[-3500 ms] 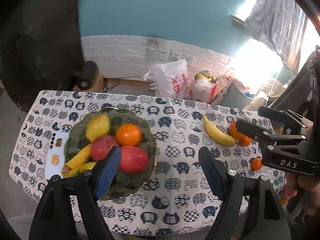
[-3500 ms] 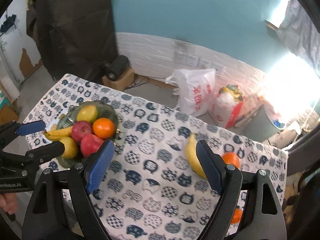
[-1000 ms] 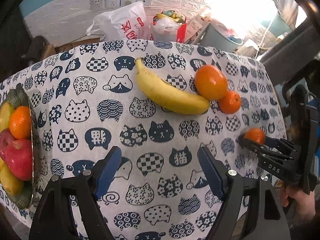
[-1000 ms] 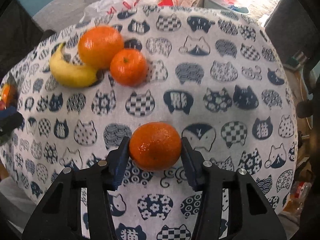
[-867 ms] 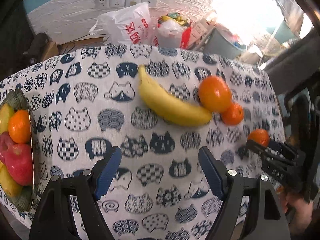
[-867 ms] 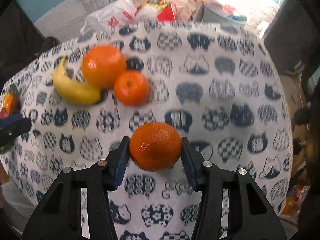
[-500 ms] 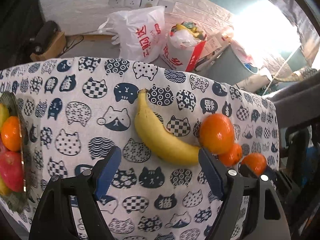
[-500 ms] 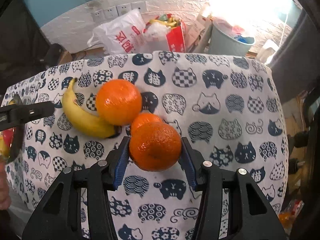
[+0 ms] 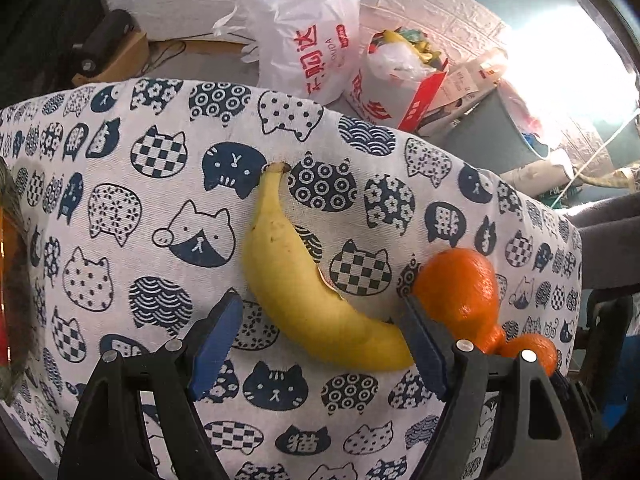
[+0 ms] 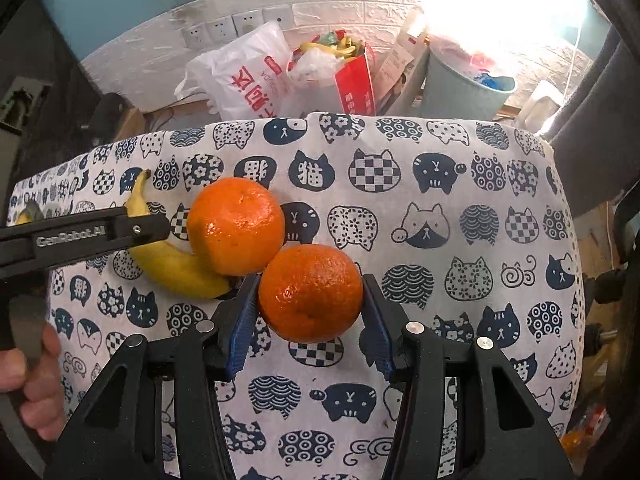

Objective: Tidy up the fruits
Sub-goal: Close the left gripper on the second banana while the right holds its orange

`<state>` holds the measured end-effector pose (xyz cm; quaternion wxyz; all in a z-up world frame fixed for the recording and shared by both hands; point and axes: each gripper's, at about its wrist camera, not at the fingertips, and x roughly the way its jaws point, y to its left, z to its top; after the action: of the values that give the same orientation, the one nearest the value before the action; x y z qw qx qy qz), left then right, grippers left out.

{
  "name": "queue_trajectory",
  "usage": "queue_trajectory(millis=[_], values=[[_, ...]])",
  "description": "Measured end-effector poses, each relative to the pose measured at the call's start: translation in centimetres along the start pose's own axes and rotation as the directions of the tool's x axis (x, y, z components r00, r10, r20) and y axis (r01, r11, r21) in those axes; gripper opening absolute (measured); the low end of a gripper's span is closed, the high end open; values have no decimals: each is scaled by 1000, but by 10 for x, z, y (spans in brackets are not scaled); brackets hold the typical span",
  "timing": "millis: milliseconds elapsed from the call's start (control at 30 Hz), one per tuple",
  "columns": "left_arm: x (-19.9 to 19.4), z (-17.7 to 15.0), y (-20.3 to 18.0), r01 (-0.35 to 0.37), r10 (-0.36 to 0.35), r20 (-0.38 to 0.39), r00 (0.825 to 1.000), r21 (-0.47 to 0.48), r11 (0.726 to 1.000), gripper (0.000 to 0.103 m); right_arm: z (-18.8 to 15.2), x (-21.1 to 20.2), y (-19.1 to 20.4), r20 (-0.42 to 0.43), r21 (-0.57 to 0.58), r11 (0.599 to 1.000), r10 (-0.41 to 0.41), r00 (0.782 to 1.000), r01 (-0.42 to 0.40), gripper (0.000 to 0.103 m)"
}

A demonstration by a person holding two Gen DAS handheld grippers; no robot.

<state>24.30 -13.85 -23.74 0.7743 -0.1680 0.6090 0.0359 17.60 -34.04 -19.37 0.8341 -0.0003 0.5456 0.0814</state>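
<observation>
My right gripper (image 10: 310,316) is shut on a small orange (image 10: 310,292) and holds it above the cat-print tablecloth. A large orange (image 10: 236,226) lies just beyond it, touching a yellow banana (image 10: 176,264). In the left wrist view my left gripper (image 9: 320,340) is open with its blue pads on either side of the banana (image 9: 304,284), low over it. The large orange (image 9: 460,284) sits to the banana's right, with the held small orange (image 9: 528,350) behind my right finger. The left gripper also shows in the right wrist view (image 10: 80,236).
The fruit bowl's rim (image 9: 12,272) shows at the far left edge. Behind the table (image 9: 120,168) stand a white plastic bag (image 9: 304,48), a red bag (image 9: 396,80) and a grey bin (image 10: 460,88). The table's far edge is close behind the banana.
My left gripper has moved forward and down over the banana. My right gripper has lifted the small orange off the cloth and carried it toward the large orange.
</observation>
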Motion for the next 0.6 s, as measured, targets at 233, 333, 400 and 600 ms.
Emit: queue_trajectory(millis=[233, 333, 400, 600], values=[[11, 0, -4, -10, 10, -6, 1000, 20, 1000, 75, 0, 2, -3, -2, 1, 1000, -4, 1000, 4, 49], [12, -1, -1, -12, 12, 0, 1000, 31, 999, 64, 1, 2, -4, -3, 6, 1000, -3, 1000, 3, 49], [10, -1, 3, 5, -5, 5, 1000, 30, 1000, 58, 1, 2, -4, -4, 5, 1000, -3, 1000, 3, 49], [6, 3, 7, 36, -36, 10, 999, 31, 999, 48, 0, 2, -2, -5, 1, 1000, -4, 1000, 4, 49]])
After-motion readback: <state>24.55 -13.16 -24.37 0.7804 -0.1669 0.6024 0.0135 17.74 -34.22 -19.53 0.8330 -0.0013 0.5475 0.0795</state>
